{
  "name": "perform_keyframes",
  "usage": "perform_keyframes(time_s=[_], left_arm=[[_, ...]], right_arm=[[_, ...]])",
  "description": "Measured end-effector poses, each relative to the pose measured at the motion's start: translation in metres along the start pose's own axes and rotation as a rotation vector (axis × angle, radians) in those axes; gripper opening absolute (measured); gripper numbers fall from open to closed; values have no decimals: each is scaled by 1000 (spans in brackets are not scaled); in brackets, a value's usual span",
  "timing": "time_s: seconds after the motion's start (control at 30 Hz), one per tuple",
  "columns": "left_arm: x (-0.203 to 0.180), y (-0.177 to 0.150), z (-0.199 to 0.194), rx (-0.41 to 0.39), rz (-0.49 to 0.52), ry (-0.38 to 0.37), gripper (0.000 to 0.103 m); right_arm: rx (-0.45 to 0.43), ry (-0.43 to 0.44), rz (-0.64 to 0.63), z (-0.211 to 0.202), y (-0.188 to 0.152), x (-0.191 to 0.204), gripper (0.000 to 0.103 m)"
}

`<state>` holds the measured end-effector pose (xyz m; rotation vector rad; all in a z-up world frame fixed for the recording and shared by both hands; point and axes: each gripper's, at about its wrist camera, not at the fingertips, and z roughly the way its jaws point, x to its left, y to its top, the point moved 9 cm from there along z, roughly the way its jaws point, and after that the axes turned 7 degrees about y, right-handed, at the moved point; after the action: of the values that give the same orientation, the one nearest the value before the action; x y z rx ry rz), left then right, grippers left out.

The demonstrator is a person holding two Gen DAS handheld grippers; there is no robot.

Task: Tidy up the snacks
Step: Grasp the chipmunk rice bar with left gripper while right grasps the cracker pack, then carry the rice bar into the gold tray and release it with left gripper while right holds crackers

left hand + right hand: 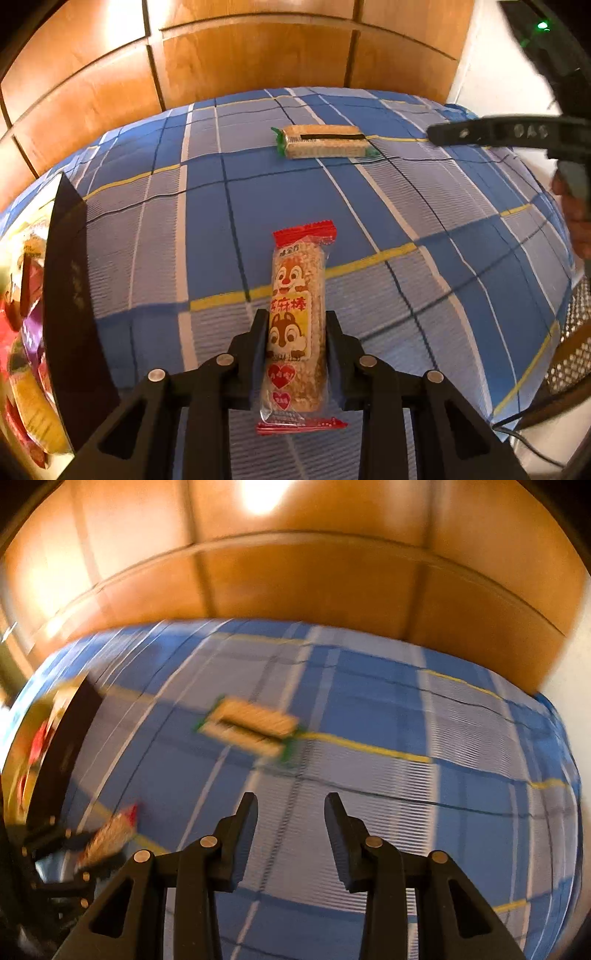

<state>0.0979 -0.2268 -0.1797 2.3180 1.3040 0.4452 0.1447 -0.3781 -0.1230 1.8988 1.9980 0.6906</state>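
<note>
A sesame snack bar (pixel 297 295) in a clear wrapper with red ends and a squirrel picture lies lengthwise on the blue plaid cloth (pixel 388 229). My left gripper (pixel 296 315) is shut on it, one pad against each long side. Further back lies a cracker pack with green ends (pixel 321 142), crosswise and untouched. The blurred right wrist view shows that pack (pixel 251 727) ahead and left of my right gripper (pixel 291 801), which stands open over bare cloth with nothing between its fingers. The held bar (pixel 110 834) shows at that view's lower left.
A black box (pixel 70 295) holding several colourful snack packets (pixel 26 332) stands at the left edge of the cloth. Wooden panels (pixel 258 55) rise behind. At the right are a metal mesh object (pixel 572 332) and a black cable (pixel 524 439).
</note>
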Motion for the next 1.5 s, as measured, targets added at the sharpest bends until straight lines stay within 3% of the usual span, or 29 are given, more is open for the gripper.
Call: perform_keyframes(time_s=[0.1,0.17,0.23,0.4,0.53,0.7,0.77,0.87,0.93,1.0,1.23,1.33,1.5], left_arm=[[5,-3,-1,-12,-25,-33,30],[6,-4,-1,-18,-33,-42,30],[4,-4,-2,-28,-27,-40,30],[5,-5,-4,-41,-41,-51,30],[7,-8,-5,-48,-52,-60,30],[7,-7,-5,-49,-58,-65,30],[7,-8,-5,-51,-60,-67,30],[7,-8,-5,-54,-60,-68,30],[8,-8,-6,-54,-62,-69,30],[8,-9,-6,-56,-66,-70,30],[9,-10,-7,-58,-83,-73,30],[8,-10,-7,-59,-74,-61,30],[4,-9,-9,-50,-58,-40,28]], right_arm=[[33,61,-56,11,-3,23,38],[57,82,-96,17,-2,34,45],[76,70,-160,25,3,42,56],[126,9,-351,51,31,51,68],[236,-52,-513,84,42,50,69],[320,-102,-602,118,54,43,70],[328,-91,-592,126,60,39,77],[337,-36,-499,132,65,30,77],[325,28,-411,128,62,27,56],[313,41,-362,121,55,25,47],[341,109,-232,82,-3,40,47],[349,145,-233,72,-31,55,48],[224,122,-253,64,-40,55,48]])
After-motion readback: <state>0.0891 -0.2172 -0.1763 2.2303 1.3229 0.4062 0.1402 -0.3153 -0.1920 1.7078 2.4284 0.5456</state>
